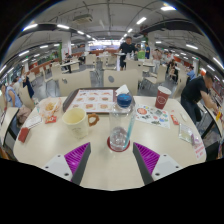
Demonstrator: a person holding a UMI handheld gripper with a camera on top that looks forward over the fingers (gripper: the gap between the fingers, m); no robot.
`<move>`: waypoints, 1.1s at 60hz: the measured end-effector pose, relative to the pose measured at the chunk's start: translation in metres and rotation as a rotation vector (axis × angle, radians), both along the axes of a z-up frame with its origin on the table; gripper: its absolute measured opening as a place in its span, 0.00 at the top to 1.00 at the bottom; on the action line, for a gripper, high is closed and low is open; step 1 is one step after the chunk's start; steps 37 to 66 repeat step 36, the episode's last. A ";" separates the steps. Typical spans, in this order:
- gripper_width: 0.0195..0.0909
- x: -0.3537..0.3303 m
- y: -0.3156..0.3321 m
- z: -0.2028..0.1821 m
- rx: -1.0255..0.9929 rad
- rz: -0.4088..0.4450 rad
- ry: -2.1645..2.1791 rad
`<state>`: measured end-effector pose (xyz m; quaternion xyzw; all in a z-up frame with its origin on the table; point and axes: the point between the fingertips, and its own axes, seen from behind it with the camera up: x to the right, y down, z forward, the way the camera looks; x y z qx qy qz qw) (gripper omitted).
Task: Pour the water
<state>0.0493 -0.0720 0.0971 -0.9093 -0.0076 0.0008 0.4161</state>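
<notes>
A clear plastic water bottle with a blue cap stands upright on the pale round table, just ahead of my fingers and between their lines. To its left stands a cream mug with its handle to the right. My gripper is open, its purple pads wide apart, with only bare table between the fingertips. The bottle's base sits just beyond the tips, untouched.
A red cup stands at the far right on a patterned mat. A printed placemat lies beyond the mug. People sit and stand around the room's other tables. A small clear glass stands at the right.
</notes>
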 end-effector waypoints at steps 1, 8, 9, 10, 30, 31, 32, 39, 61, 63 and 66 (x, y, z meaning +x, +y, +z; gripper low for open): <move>0.08 -0.003 -0.007 0.003 -0.007 -0.003 0.002; 0.08 -0.025 -0.058 0.024 -0.036 -0.014 -0.022; 0.08 -0.028 -0.065 0.026 -0.040 -0.014 -0.029; 0.08 -0.031 -0.071 0.028 -0.044 -0.012 -0.034; 0.08 -0.075 -0.125 0.048 -0.064 0.015 -0.043; 0.08 -0.075 -0.126 0.049 -0.063 0.012 -0.046; 0.08 -0.074 -0.126 0.049 -0.061 0.008 -0.047; 0.08 -0.075 -0.125 0.050 -0.061 0.004 -0.045; 0.08 -0.075 -0.125 0.050 -0.061 0.004 -0.045; 0.08 -0.075 -0.125 0.050 -0.061 0.004 -0.045; 0.08 -0.075 -0.125 0.050 -0.061 0.004 -0.045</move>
